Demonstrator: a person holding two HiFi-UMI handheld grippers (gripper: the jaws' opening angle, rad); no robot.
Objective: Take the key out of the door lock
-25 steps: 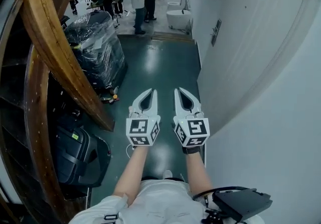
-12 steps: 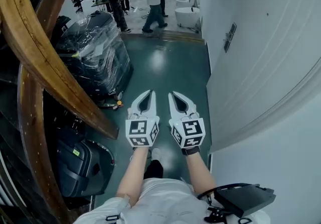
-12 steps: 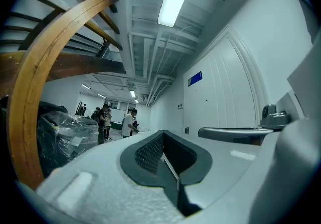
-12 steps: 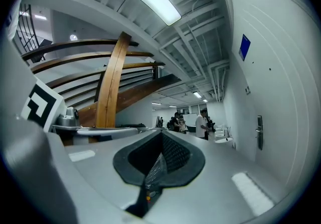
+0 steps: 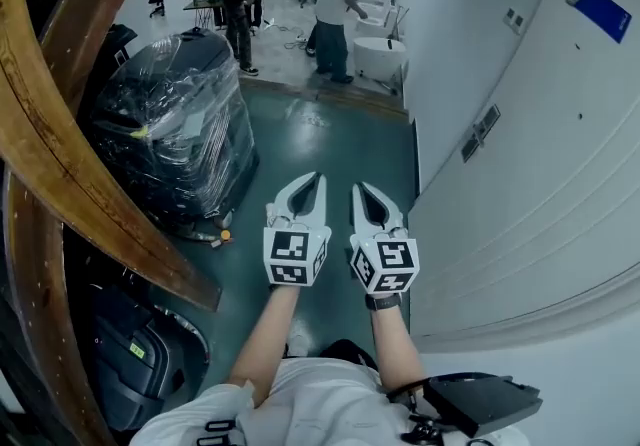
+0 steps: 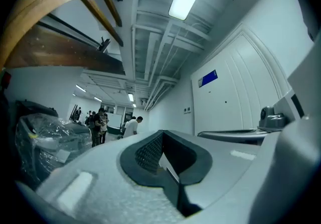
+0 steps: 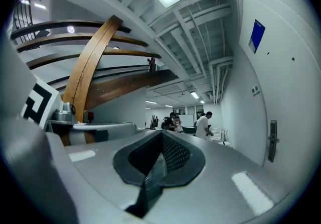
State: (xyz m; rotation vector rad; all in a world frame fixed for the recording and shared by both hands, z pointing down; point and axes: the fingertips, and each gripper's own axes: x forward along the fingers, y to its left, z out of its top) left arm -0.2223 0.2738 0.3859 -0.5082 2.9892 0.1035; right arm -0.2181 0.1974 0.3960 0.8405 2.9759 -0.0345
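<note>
Both grippers are held side by side at waist height over the green floor, each shut with nothing between its jaws. My left gripper [image 5: 305, 180] [image 6: 161, 135] and right gripper [image 5: 362, 190] [image 7: 161, 135] point down the corridor. To their right a white panelled door [image 5: 540, 164] carries a blue sign [image 5: 603, 9]. A dark lock plate [image 5: 486, 123] [image 7: 272, 140] sits on the door well ahead of the right gripper. No key can be made out at this distance.
A machine wrapped in clear plastic [image 5: 175, 124] stands at the left. Curved wooden beams [image 5: 60, 164] rise along the left side, with a black case [image 5: 140, 354] below them. Several people [image 5: 335, 4] and a white basin [image 5: 380, 54] are at the far end of the corridor.
The view has moved forward and lifted, so more of the white door and its blue sign shows. Both grippers have stayed shut and side by side.
</note>
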